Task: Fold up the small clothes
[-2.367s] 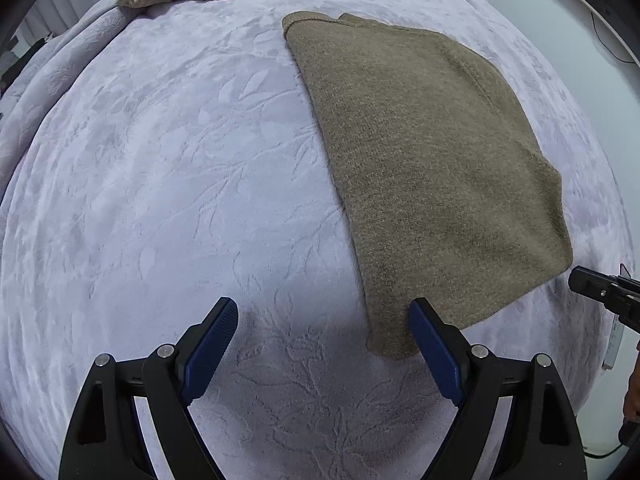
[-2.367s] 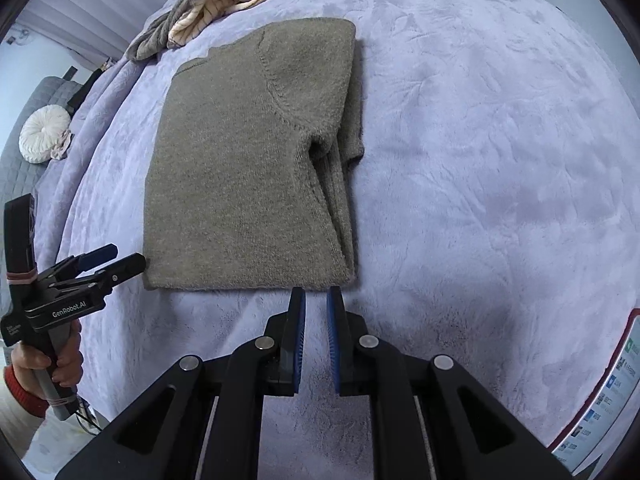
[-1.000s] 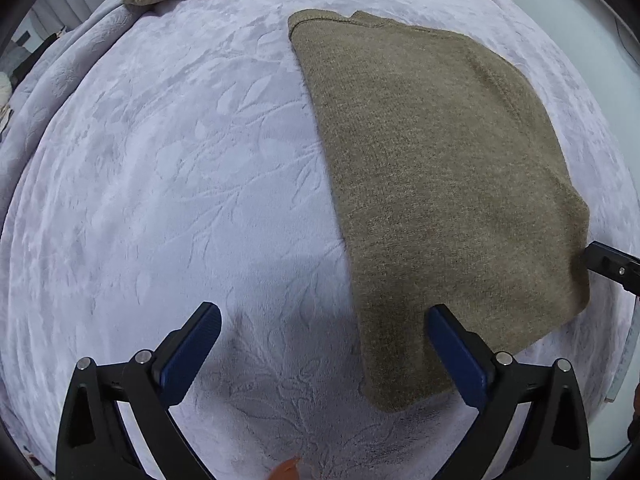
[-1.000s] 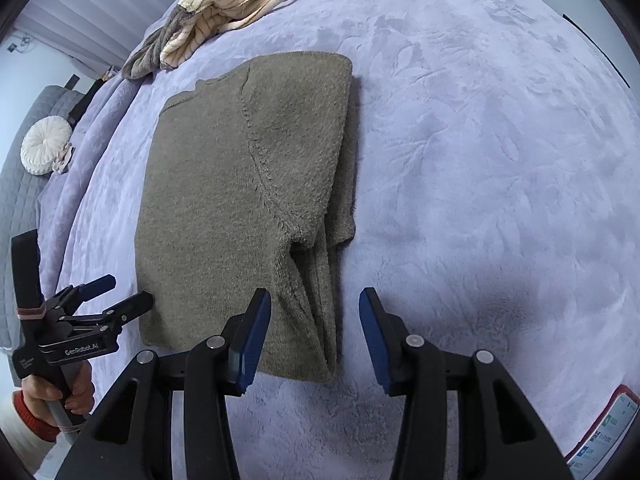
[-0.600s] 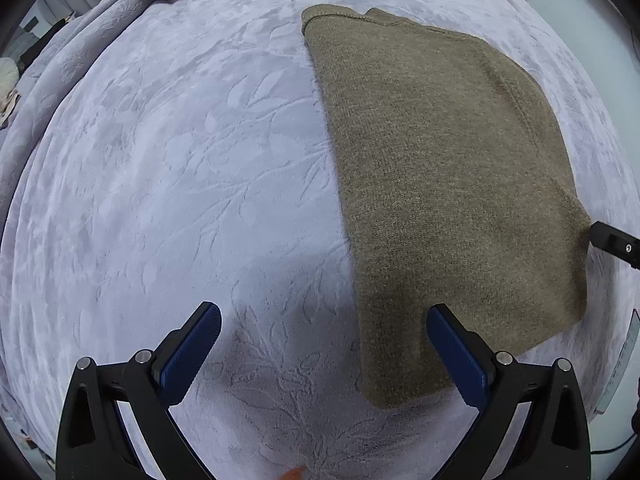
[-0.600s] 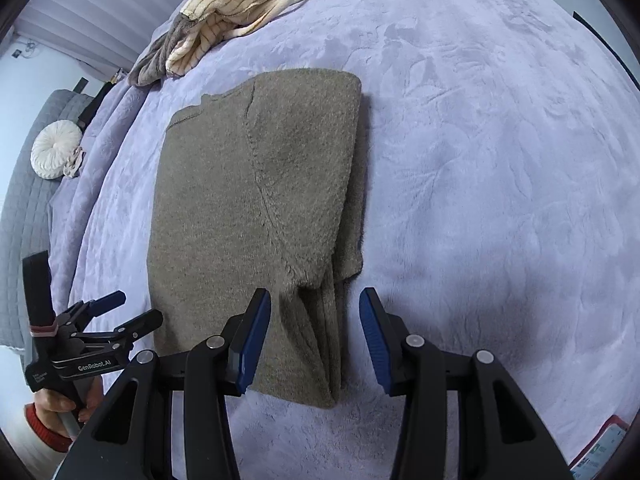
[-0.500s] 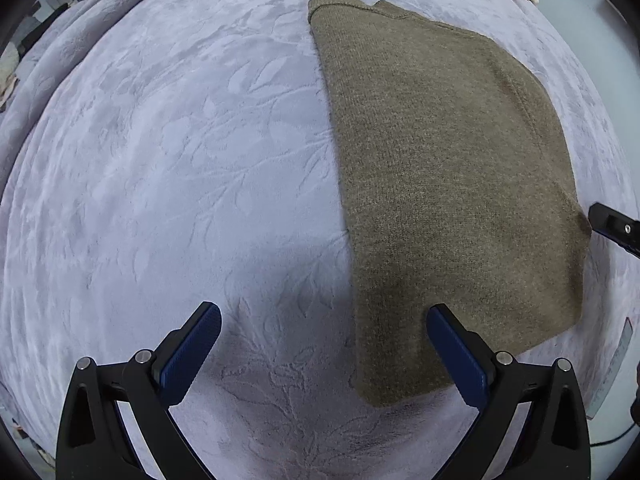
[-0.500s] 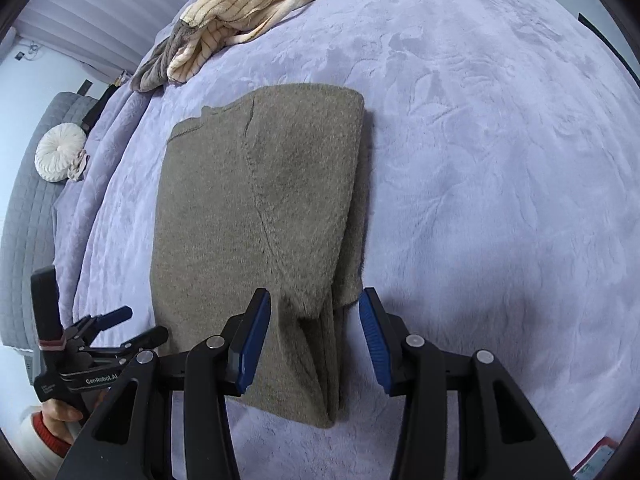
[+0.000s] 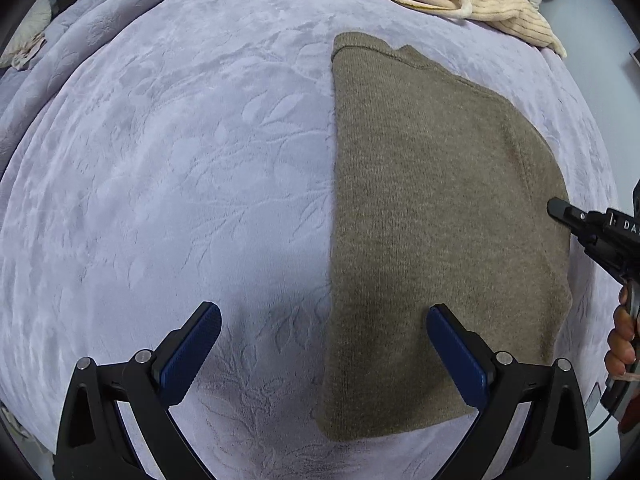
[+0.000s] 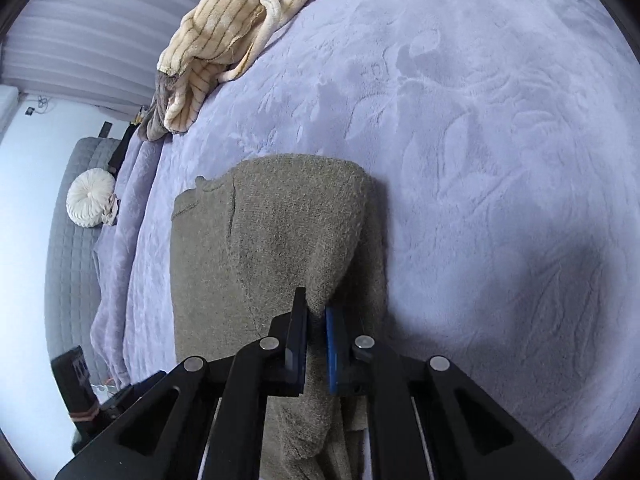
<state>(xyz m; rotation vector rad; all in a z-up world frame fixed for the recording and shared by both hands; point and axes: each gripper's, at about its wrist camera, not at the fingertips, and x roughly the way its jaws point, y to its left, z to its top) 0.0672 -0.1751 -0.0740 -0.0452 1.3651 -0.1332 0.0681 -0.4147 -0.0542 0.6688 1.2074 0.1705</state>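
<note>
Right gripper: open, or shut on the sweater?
Shut on the sweater: the right gripper has just closed, pinching a raised ridge of knit.

You have one folded olive-brown knitted sweater (image 9: 432,208) lying on one lavender plush bedspread embossed with leaves (image 9: 168,168). One heap of cream ribbed clothing with thin dark stripes (image 10: 224,36) sits at the far edge. You hold two black grippers with blue pads, the left gripper (image 9: 324,344) and the right gripper (image 10: 316,340). One round white pleated cushion (image 10: 90,198) rests on one grey quilted sofa (image 10: 72,264).
</note>
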